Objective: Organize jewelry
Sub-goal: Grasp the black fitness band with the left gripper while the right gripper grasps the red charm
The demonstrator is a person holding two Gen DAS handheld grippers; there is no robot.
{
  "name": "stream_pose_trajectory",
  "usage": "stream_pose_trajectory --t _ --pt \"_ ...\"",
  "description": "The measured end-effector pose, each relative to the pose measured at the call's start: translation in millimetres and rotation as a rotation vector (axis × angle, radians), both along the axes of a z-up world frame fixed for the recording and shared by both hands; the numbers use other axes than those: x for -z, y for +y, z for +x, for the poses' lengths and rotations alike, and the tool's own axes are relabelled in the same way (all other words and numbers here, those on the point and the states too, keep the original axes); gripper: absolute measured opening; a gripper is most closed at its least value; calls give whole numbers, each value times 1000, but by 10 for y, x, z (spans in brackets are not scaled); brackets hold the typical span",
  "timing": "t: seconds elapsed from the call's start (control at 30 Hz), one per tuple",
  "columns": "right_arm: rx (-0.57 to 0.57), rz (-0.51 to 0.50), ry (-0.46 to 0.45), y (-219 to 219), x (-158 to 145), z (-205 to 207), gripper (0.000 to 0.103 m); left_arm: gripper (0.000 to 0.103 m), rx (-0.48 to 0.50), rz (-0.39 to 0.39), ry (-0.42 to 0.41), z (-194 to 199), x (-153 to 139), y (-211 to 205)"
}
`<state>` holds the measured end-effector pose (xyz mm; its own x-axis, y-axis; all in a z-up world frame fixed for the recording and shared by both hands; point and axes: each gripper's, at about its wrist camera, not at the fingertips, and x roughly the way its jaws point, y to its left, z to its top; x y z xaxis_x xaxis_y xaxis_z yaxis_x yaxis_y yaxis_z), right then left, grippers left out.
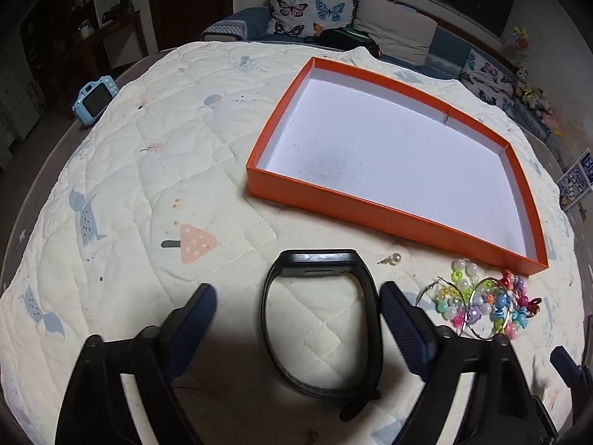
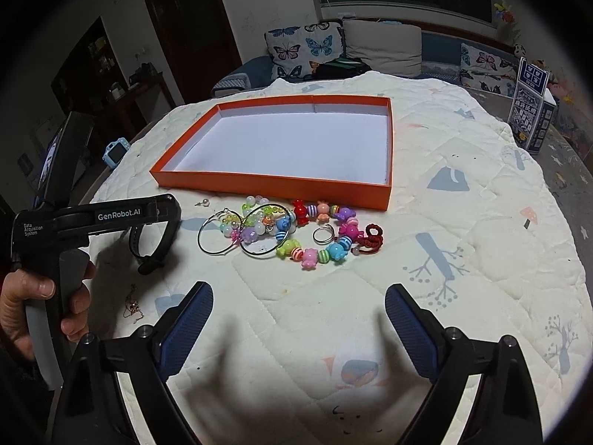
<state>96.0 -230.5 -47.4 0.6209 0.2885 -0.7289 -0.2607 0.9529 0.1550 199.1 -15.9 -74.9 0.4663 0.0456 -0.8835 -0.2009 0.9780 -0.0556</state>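
A black smartwatch band (image 1: 322,259) lies on the white quilt between the fingers of my left gripper (image 1: 297,289). The jaws stand wide and open; the right finger (image 1: 404,326) is close beside the strap, the left finger well clear. An empty orange box tray (image 1: 389,215) sits beyond. To the right lie colourful bead bracelets (image 1: 481,304), hoop earrings and a pearl stud (image 1: 396,257). My right gripper (image 2: 300,288) hovers open over bare quilt, short of the bead bracelets (image 2: 315,252), hoop earrings (image 2: 218,237), silver ring (image 2: 321,234) and red knotted piece (image 2: 370,237).
A person's hand (image 2: 29,296) holds the left tool's body (image 2: 118,215) at the left. A thin gold chain (image 2: 135,307) lies below it. A blue toy camera (image 1: 94,100) sits at the far left edge, a printed carton (image 2: 530,111) at the far right. A sofa (image 1: 307,11) stands behind.
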Motion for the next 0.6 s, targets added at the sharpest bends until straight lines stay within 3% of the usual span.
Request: stream_pose_trajectory --t 0.17,0.23,0.6 --pt "-8 0 7 -14 10 52 96 76 40 38 4 40 66 -85" --pt "-11 1 7 -20 6 72 95 66 65 47 -9 41 62 -125" --pt "-23 -6 17 -60 14 164 81 60 117 42 -30 -6 20 -94"
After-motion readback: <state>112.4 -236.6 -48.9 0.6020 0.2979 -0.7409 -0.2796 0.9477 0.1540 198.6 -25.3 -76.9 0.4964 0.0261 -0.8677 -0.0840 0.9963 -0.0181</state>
